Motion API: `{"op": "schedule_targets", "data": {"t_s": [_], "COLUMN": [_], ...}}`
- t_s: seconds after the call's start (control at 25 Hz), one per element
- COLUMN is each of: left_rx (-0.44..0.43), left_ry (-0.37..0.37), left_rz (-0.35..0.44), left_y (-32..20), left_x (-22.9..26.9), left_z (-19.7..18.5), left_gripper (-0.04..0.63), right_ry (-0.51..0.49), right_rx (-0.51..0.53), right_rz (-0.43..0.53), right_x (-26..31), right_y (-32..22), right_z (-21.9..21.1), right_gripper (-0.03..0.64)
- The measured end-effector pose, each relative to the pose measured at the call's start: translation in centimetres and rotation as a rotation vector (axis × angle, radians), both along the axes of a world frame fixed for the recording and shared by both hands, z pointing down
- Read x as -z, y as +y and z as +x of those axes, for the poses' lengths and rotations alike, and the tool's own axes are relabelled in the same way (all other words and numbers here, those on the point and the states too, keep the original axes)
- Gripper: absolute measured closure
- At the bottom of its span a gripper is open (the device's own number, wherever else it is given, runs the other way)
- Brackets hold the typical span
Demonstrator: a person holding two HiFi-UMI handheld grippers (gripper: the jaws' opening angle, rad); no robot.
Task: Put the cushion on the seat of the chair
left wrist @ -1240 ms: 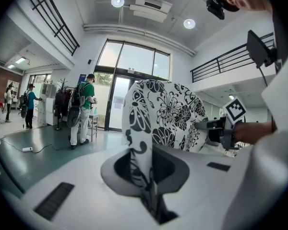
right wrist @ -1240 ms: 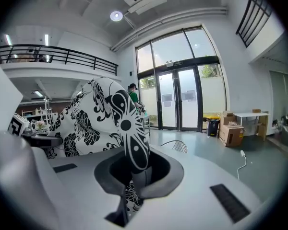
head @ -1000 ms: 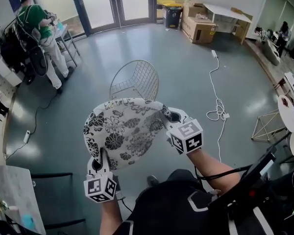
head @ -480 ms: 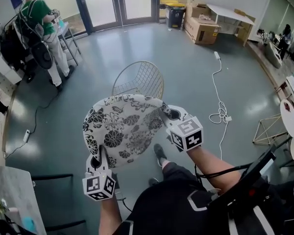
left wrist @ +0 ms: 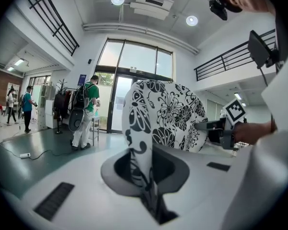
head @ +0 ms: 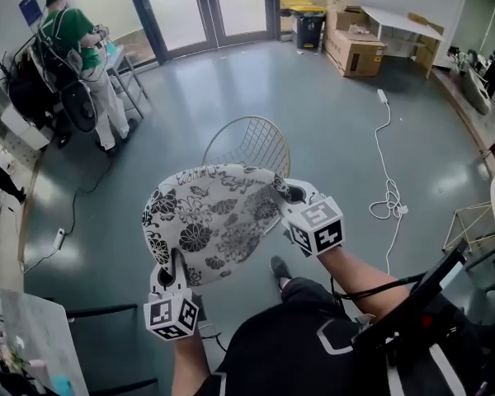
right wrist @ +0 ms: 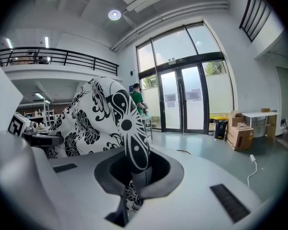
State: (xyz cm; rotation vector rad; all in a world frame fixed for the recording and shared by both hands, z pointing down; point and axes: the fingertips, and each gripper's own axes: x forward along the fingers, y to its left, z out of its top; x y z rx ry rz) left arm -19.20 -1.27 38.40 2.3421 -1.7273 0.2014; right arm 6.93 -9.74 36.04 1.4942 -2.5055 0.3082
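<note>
A white cushion with black flower print [head: 210, 217] hangs in the air between my two grippers, above the floor and in front of the chair. My left gripper [head: 175, 264] is shut on its near left edge, where the fabric [left wrist: 140, 152] is pinched in the jaws. My right gripper [head: 286, 193] is shut on the cushion's right edge [right wrist: 129, 128]. The gold wire chair [head: 249, 144] stands just beyond the cushion with its backrest towards me; the cushion hides its lower part.
A person in a green shirt [head: 70, 44] stands by a small table [head: 125, 60] at the far left. Cardboard boxes [head: 355, 52] and a bin [head: 310, 30] sit by the glass doors. A white cable [head: 389, 180] trails on the floor at right. A dark frame [head: 99, 312] stands near left.
The chair has slid a little to the right in the head view and now lies closer behind the cushion. Both grippers still hold the cushion the same way.
</note>
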Motion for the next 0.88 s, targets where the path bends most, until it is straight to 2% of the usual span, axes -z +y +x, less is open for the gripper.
{"op": "schedule_targets", "data": {"t_s": [0.24,0.68,0.88], "left_rx": [0.030,0.077,0.098], "left_ry": [0.002,-0.064,-0.060], "left_rz": [-0.022,-0.067,-0.086], "left_y": [0.2,1.3,0.7], "left_x": [0.6,0.8,0.2], "left_z": [0.1,0.6,0.2], "left_gripper": [0.577,0.575,0.577], "right_ry": [-0.025,-0.058,-0.060], "right_rx": [0.011,0.077,0.094], "right_rz": [-0.022,-0.058,-0.074], "right_x": [0.0,-0.8,-1.6], "right_y": [-0.1,-0.2,-0.7], "right_z": [0.0,0.1,-0.2], "right_gripper": [0.595,0.595,0.595]}}
